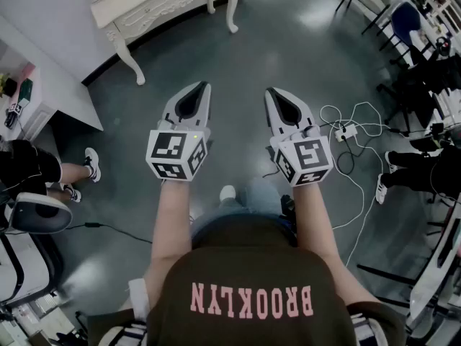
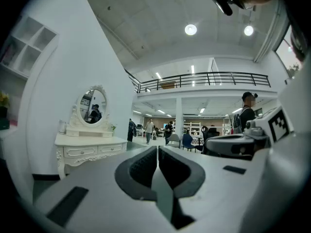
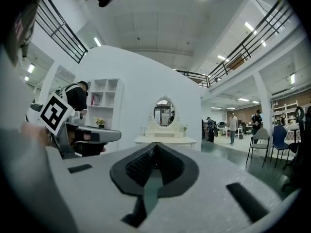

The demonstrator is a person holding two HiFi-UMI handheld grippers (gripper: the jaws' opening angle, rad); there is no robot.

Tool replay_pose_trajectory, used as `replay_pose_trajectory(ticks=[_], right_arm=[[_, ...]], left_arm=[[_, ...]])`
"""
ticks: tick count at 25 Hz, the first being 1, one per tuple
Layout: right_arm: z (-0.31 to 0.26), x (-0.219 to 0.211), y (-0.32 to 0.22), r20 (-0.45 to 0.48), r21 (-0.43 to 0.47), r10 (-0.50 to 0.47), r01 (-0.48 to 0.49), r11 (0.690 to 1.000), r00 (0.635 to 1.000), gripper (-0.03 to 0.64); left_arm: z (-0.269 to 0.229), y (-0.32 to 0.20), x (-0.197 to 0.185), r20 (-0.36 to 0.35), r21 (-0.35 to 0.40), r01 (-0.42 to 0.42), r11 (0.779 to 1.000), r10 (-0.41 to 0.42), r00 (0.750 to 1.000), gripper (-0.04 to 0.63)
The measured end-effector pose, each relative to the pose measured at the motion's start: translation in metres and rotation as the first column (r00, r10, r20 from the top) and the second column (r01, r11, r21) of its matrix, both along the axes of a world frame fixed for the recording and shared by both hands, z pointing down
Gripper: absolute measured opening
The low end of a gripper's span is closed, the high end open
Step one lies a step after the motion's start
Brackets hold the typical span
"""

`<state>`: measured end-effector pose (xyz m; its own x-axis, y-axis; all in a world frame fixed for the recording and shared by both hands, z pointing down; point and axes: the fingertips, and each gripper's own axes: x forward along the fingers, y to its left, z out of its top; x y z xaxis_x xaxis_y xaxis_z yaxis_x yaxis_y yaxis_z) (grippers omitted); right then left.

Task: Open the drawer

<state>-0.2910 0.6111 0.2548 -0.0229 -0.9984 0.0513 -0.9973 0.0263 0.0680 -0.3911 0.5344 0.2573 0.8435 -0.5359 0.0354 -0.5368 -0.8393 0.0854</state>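
From above, the white dressing table (image 1: 162, 6) is cut off by the top edge, so only part of its top, one stretch of its front and two legs show. In the right gripper view the table's lower part is hidden behind the right gripper (image 3: 154, 148). In the left gripper view its drawer fronts (image 2: 95, 151) are too small for their handles to be made out. Left of the table, a seated person (image 1: 32, 170) is cut by the picture's left edge, and the people (image 2: 148, 129) standing beyond the table to its right are too small to tell apart.
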Motion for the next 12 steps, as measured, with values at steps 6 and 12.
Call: replay_pose_trajectory(ticks=[6, 12], right_arm=[[-0.007, 0.004, -0.022, -0.016, 0.012, -0.009, 0.009, 1.0, 1.0, -0.005], [-0.006, 0.017, -0.052, -0.005, 0.025, -0.028, 0.028, 0.999, 1.0, -0.005]], left_arm=[[-0.003, -0.022, 0.0, -0.011, 0.009, 0.026, 1.0, -0.025, 1.0, 0.011], [-0.003, -0.048, 0.008, -0.005, 0.022, 0.051, 0.998, -0.051, 0.999, 0.011]])
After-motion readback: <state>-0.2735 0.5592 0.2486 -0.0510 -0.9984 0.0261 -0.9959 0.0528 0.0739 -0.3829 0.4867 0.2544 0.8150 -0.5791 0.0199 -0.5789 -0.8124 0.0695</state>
